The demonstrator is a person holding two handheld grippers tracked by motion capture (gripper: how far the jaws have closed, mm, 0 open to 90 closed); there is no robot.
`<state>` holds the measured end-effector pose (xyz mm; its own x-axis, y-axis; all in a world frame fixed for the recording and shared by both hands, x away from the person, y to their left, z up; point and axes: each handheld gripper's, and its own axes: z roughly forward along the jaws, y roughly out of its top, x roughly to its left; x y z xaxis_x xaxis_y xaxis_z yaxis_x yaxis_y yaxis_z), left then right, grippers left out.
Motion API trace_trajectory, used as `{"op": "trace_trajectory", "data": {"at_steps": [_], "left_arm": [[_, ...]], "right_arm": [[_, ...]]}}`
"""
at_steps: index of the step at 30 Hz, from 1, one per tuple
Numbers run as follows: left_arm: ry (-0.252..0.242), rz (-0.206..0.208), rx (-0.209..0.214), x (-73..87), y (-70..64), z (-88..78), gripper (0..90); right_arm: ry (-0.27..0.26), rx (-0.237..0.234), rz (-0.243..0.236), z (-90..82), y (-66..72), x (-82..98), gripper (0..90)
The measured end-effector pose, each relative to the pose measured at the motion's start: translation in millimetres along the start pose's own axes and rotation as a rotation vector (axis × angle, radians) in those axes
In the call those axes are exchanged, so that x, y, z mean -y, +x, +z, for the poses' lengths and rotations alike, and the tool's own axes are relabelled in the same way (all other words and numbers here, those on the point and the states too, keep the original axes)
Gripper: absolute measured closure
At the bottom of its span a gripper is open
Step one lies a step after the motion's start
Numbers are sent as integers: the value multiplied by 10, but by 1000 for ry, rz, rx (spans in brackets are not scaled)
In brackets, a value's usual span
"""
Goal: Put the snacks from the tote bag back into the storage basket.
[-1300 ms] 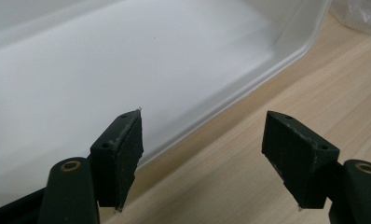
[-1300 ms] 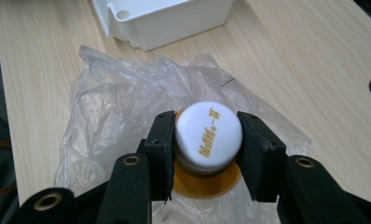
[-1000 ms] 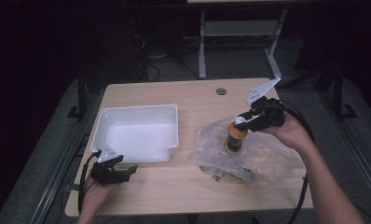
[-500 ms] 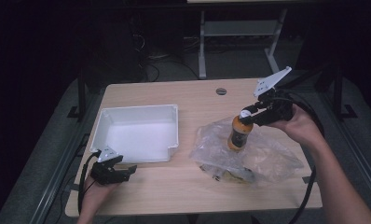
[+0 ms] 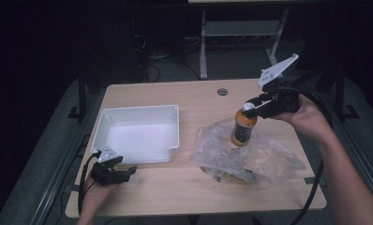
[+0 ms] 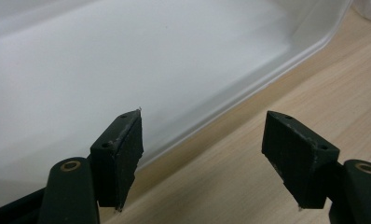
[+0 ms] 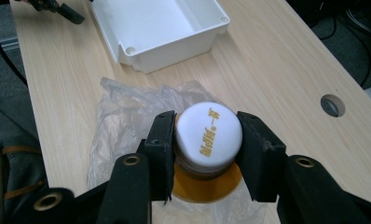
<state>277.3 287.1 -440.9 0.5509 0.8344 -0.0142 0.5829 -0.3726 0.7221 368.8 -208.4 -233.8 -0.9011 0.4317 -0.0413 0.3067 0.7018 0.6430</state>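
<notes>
One orange bottle [image 5: 243, 131] hangs by its white cap [image 7: 209, 134] above the crumpled plastic bag [image 5: 264, 157] — the right gripper [image 5: 248, 109] clamps that cap from both sides. Beside the white tray [image 5: 175, 117], the left gripper [image 5: 129, 171] rests on the surface [image 5: 203, 98] — jaws wide, holding nothing.

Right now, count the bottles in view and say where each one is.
1. The bottle hangs above the plastic bag, its white cap gripped by the right tongs. Something dark lies inside the bag; more bottles may be hidden there.
</notes>
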Motion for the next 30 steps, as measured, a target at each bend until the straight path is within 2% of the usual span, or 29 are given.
{"op": "trace_trajectory", "data": {"at_steps": [4, 10, 15, 30], "left_arm": [[-1, -1, 0, 2, 2, 3, 286], [-1, 0, -3, 3, 4, 2, 287], [-3, -5, -7, 7, 14, -1, 286], [0, -19, -16, 23, 60, -8, 285]], "right_arm": [[-15, 2, -7, -71, -2, -84, 589], [-16, -5, -5, -132, 25, -184, 589], [-10, -19, -22, -186, 51, -306, 590], [-24, -32, -63, -214, 162, -610, 590]]}}
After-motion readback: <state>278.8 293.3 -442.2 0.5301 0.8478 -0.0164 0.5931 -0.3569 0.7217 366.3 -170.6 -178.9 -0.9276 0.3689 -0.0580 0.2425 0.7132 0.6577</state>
